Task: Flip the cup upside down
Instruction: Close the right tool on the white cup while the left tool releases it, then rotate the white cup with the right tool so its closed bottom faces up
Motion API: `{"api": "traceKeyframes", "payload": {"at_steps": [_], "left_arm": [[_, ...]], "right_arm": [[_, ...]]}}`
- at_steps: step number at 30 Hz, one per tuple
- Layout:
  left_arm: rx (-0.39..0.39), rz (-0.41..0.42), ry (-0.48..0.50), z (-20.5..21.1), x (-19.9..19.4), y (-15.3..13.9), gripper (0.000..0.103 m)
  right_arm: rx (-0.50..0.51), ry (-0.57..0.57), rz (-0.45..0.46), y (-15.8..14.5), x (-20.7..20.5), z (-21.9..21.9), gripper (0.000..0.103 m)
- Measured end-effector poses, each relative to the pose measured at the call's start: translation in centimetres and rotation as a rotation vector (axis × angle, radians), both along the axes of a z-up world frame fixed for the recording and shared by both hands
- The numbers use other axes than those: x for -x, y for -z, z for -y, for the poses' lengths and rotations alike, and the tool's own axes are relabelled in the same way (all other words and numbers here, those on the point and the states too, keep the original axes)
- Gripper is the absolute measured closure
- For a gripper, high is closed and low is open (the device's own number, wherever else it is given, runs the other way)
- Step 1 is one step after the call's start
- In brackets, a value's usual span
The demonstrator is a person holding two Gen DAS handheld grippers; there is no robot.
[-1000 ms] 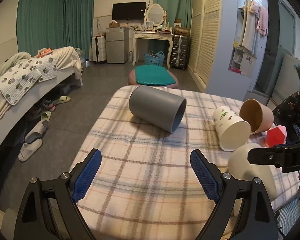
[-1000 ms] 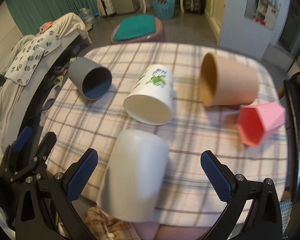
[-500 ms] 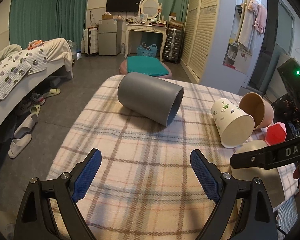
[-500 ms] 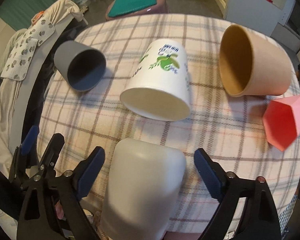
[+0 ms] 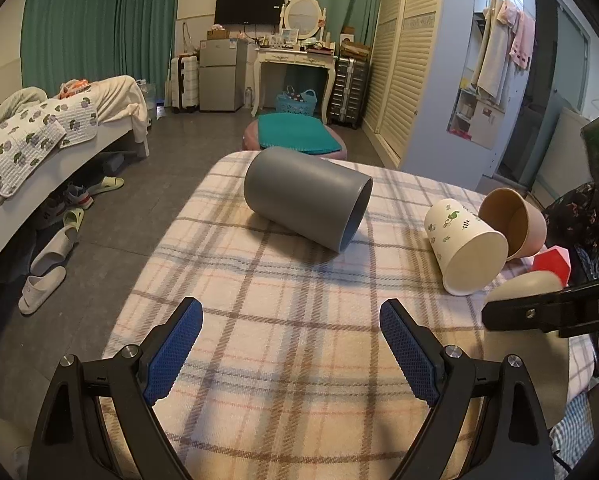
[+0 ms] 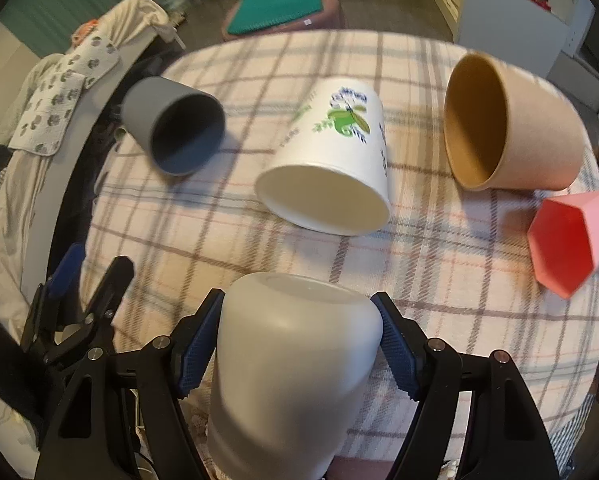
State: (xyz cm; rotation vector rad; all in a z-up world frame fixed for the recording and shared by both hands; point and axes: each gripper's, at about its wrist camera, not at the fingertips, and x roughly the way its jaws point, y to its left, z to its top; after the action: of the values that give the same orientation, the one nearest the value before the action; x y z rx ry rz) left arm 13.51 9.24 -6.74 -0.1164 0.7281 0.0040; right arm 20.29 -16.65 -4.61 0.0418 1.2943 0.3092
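Grasp step: cream cup [image 6: 295,364], lying sideways, is pinched by right gripper [image 6: 299,344] fingers; left gripper [image 5: 291,348] fingers are spread, idle. Lift and rotation onto the rim are called for next.

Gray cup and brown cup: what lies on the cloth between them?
In the right wrist view, the white leaf-print cup lies on its side between the gray cup and the brown cup, mouth toward the camera.

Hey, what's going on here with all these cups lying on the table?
A person is working with two handheld grippers over a plaid-covered table. The right gripper has its blue pads against the sides of a plain white plastic cup lying at the near edge, closed base pointing away. The left gripper is open and holds nothing. A grey cup, a leaf-printed paper cup, a tan cup and a pink faceted cup lie on their sides.
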Motion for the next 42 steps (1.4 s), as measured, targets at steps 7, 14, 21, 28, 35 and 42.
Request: {"api": "traceKeyframes", "payload": {"at_steps": [7, 14, 21, 28, 35, 42], "left_arm": [[-0.005, 0.010, 0.007, 0.6, 0.5, -0.4, 0.010], [-0.011, 0.008, 0.014, 1.2, 0.6, -0.5, 0.010], [-0.010, 0.002, 0.015, 1.6, 0.7, -0.3, 0.010], [-0.008, -0.011, 0.018, 2.1, 0.5, 0.0, 0.010], [-0.008, -0.020, 0.027, 2.5, 0.4, 0.2, 0.010], [-0.010, -0.026, 0.028, 2.6, 0.3, 0.3, 0.010]], "right_arm": [[0.010, -0.033, 0.213, -3.3, 2.5, 0.3, 0.031], [0.193, -0.072, 0.529, -5.5, 5.5, -0.5, 0.031], [0.209, -0.077, 0.586, -5.7, 5.8, -0.4, 0.031], [0.188, -0.056, 0.594, -4.9, 5.7, 0.1, 0.031], [0.208, -0.062, 0.570, -3.7, 4.8, -0.1, 0.031], [0.213, -0.064, 0.542, -2.8, 4.3, -0.3, 0.031]]}}
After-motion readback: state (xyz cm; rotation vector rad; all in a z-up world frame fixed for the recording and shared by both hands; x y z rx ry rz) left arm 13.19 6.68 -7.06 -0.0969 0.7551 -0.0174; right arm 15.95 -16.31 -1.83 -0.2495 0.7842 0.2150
